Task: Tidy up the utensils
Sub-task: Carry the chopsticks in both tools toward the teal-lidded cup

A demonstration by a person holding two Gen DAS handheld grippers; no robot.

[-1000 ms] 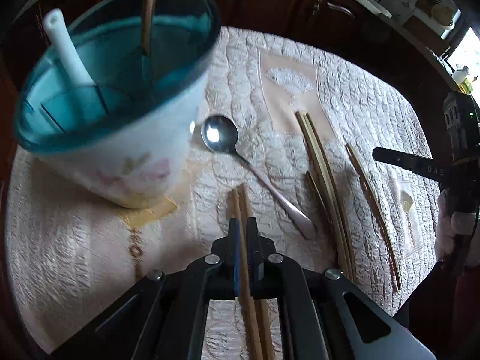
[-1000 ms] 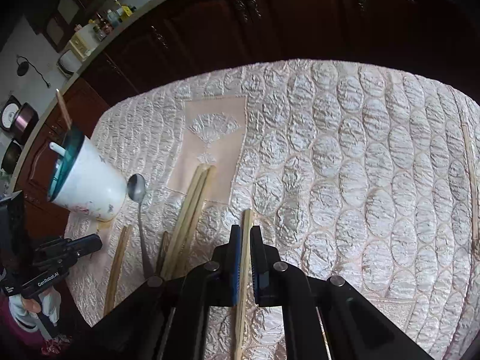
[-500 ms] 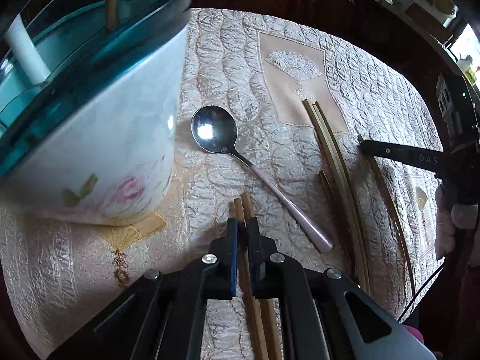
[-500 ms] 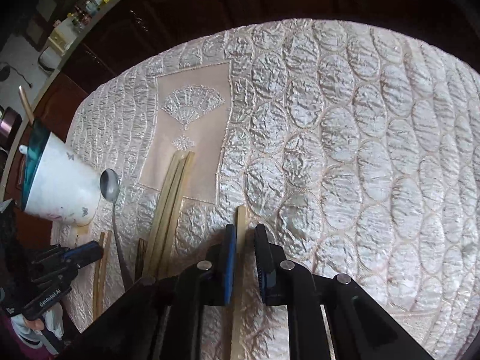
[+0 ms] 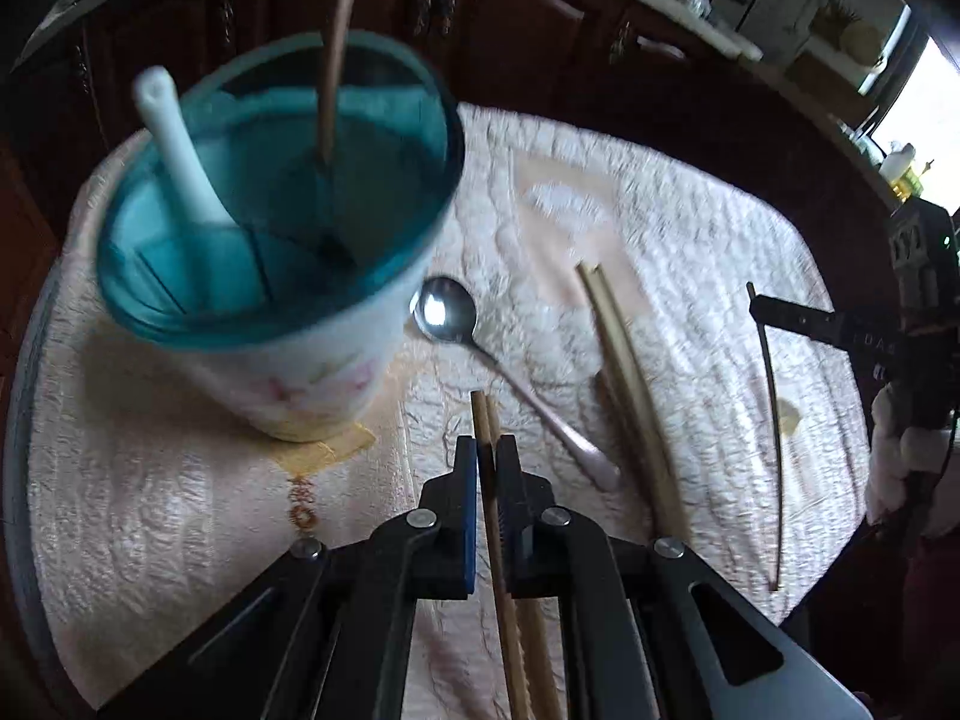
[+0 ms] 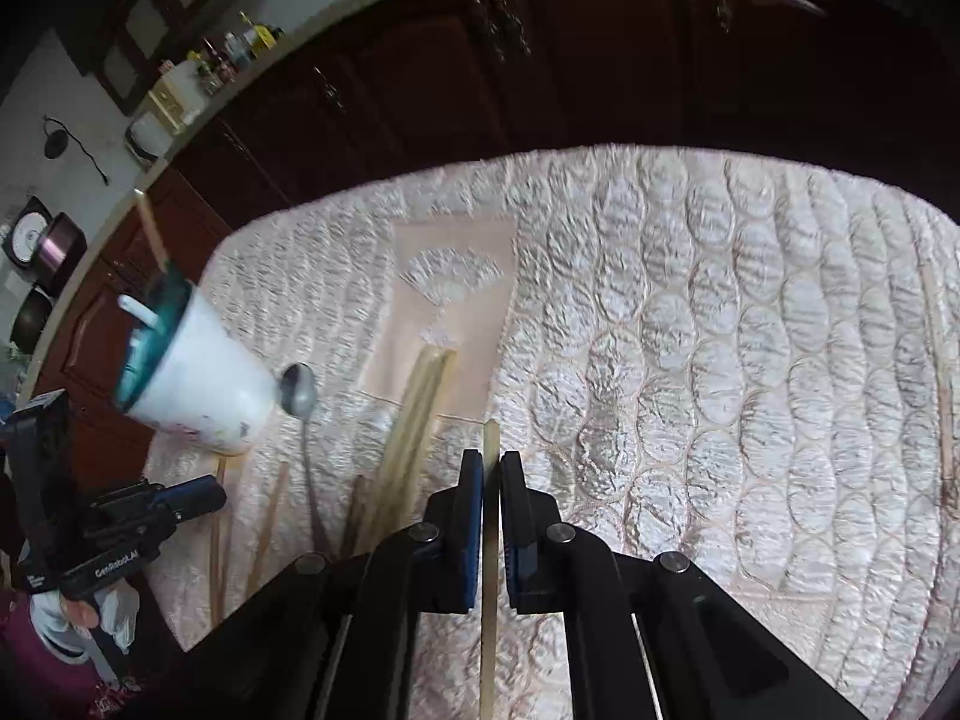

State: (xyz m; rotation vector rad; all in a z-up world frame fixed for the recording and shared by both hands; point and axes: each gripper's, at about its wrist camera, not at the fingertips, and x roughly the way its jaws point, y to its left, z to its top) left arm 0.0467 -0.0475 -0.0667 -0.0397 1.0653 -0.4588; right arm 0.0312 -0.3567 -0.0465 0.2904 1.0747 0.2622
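Holder (image 5: 336,360): you keep this teal-rimmed cup as the landmark; a white spoon (image 5: 180,162) and one stick already stand in it.
Metal spoon (image 5: 447,315): its bowl lies just right of the holder's base, waiting on the quilted cloth (image 5: 150,510).
Left gripper (image 5: 486,462): your jaws are pressed together on a chopstick pair (image 5: 480,414), right of the holder, likely for dropping in.
Loose chopsticks (image 5: 624,372): farther right, untouched.
Right gripper (image 6: 491,474): farthest from the holder, jaws just closing, pinching a single chopstick (image 6: 491,438).

Cup (image 5: 312,360) motion-blurred; held chopstick (image 5: 501,570) cut off by bottom edge.
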